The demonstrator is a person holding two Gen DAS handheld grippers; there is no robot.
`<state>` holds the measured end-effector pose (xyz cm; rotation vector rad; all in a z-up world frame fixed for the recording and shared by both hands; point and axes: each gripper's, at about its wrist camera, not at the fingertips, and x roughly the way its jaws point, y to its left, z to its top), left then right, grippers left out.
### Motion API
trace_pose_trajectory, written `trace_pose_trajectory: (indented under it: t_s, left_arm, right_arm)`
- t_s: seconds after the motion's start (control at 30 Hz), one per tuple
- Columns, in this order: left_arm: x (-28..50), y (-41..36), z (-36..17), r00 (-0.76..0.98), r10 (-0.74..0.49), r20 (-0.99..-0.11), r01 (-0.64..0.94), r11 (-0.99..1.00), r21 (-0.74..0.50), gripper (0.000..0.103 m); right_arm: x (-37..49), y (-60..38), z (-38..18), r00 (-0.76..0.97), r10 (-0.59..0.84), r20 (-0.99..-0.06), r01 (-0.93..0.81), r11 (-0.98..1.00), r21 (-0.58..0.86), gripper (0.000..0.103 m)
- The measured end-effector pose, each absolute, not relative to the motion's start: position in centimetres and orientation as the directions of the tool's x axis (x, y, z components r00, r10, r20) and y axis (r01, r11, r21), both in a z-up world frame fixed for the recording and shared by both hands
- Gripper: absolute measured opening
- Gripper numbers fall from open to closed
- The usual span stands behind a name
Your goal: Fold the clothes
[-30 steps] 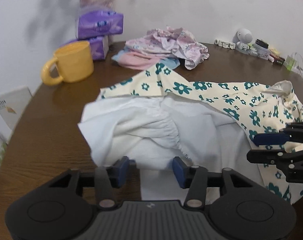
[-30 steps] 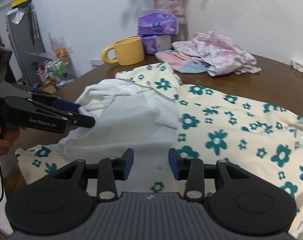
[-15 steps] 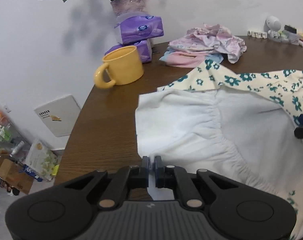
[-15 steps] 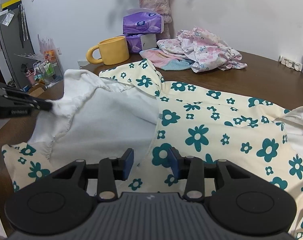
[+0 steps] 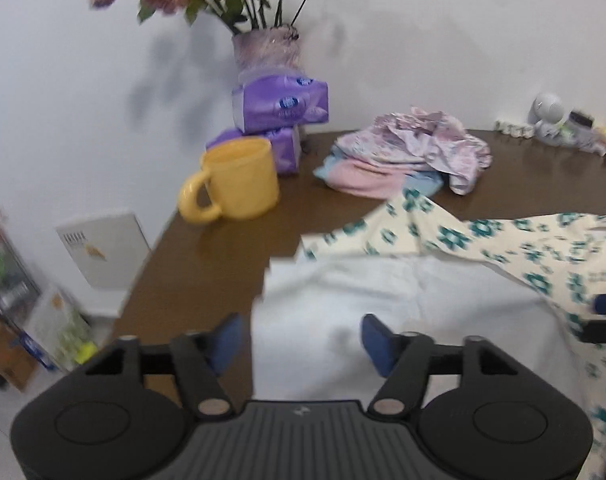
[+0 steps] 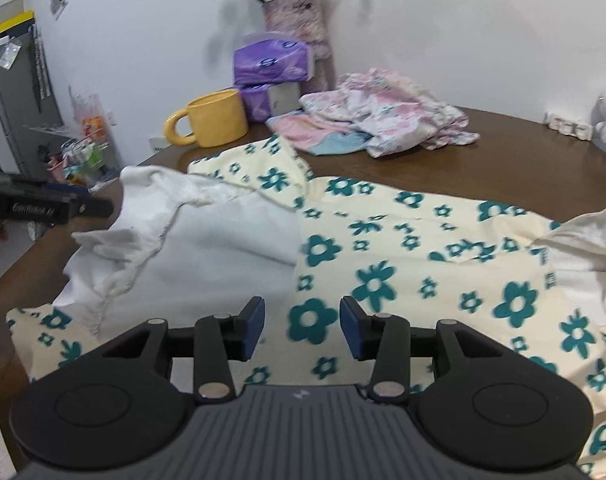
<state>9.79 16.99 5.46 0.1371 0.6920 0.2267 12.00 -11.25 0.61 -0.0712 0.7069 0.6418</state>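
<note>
Lying across the brown table (image 6: 523, 160), the floral garment (image 6: 423, 248) fills mid-frame, white lining (image 6: 223, 248) turned up at left; left tool (image 5: 299, 340) and right tool (image 6: 301, 322) both gape, released

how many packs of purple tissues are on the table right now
2. One tissue pack sits on top, in front of the flower vase. The second pack lies under it, partly hidden behind the yellow mug. More could be hidden behind these.
</note>
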Motion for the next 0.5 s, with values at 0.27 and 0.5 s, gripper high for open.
trace_pose_trajectory:
  t_s: [0.27, 0.5]
  left_arm:
    - [14.2, 21.0, 2.7, 0.690, 0.089, -0.719, -0.124, 0.992, 0.004, 0.010]
    - [11.8, 21.7, 1.9, 0.663, 0.121, -0.739, -0.160, 0.987, 0.018, 0.001]
  right_arm:
    - [12.4, -12.6, 0.5, 0.601, 0.494, -0.629, -0.536, 0.832, 0.141, 0.042]
    - [12.9, -12.3, 0.2, 0.610, 0.484, -0.627, -0.536, 0.835, 0.123, 0.042]
